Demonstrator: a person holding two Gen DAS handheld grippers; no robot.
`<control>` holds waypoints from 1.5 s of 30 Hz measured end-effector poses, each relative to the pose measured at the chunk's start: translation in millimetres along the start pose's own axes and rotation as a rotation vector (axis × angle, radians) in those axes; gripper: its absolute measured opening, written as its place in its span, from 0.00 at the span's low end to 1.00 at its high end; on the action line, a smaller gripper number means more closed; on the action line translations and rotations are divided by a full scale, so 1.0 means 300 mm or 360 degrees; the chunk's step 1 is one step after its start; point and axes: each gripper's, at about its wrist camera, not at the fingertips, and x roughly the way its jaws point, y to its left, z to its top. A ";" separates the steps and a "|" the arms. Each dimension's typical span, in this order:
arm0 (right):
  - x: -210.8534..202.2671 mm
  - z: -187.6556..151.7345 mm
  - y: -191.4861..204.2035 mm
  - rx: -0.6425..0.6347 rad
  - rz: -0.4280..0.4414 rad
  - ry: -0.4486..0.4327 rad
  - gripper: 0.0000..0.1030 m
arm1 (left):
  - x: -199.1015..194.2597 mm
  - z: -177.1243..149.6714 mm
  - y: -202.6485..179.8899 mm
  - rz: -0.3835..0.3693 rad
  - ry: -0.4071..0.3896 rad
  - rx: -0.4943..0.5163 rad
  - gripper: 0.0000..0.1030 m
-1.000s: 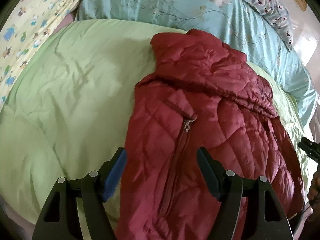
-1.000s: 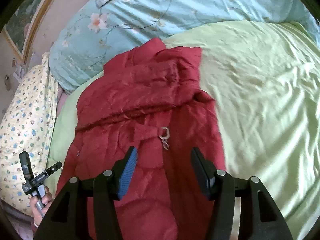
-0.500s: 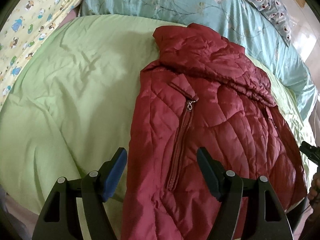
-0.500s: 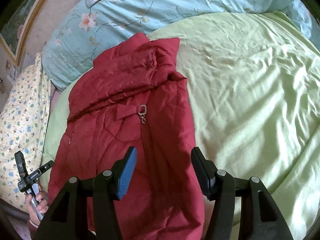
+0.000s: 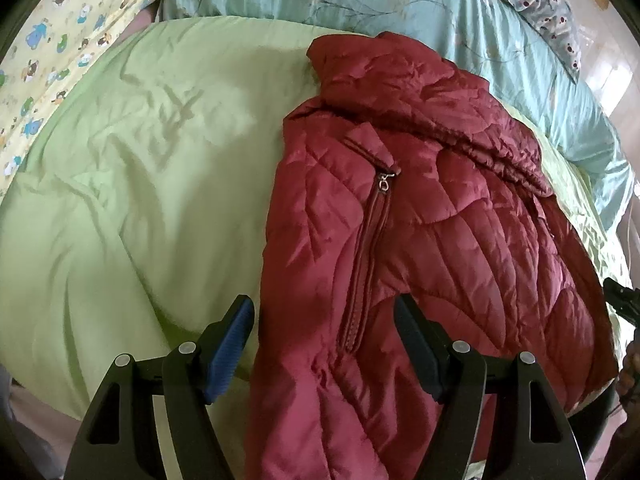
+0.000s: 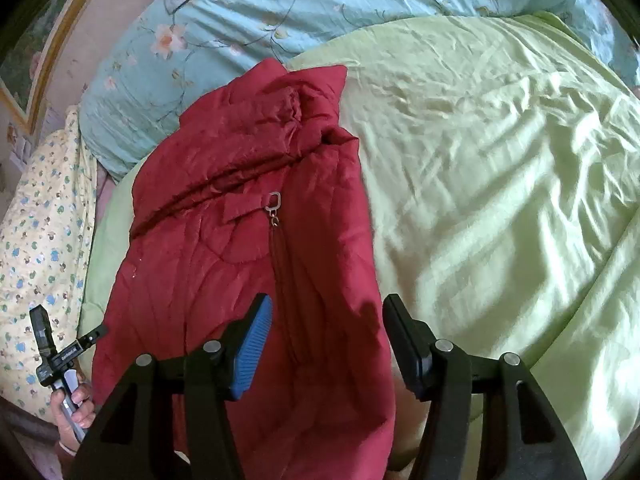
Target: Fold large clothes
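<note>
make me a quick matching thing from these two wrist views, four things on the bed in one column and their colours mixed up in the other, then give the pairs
Things:
1. quilted jacket
2. duvet under the jacket
3. floral pillow beyond the jacket's collar
4. cartoon-print sheet at the bed's edge

Colours:
a. pale yellow
b. dark red
c. light blue
d. light green

Pairs: 1-b, 2-d, 3-c, 4-a
</note>
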 end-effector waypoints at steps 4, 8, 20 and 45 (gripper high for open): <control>0.006 -0.012 -0.010 -0.0002 -0.0014 0.0019 0.58 | 0.001 -0.009 0.006 -0.0008 0.0011 0.0004 0.70; 0.022 -0.033 -0.024 0.0001 -0.0022 0.0053 0.58 | 0.006 -0.021 0.014 -0.0011 0.0036 0.0016 0.70; 0.024 -0.149 -0.010 -0.0071 -0.0005 0.0187 0.58 | -0.021 -0.086 0.024 0.0011 0.0106 0.0116 0.70; -0.036 -0.254 0.039 -0.0225 0.0068 0.0345 0.52 | -0.042 -0.191 0.036 -0.0135 0.0220 0.0168 0.69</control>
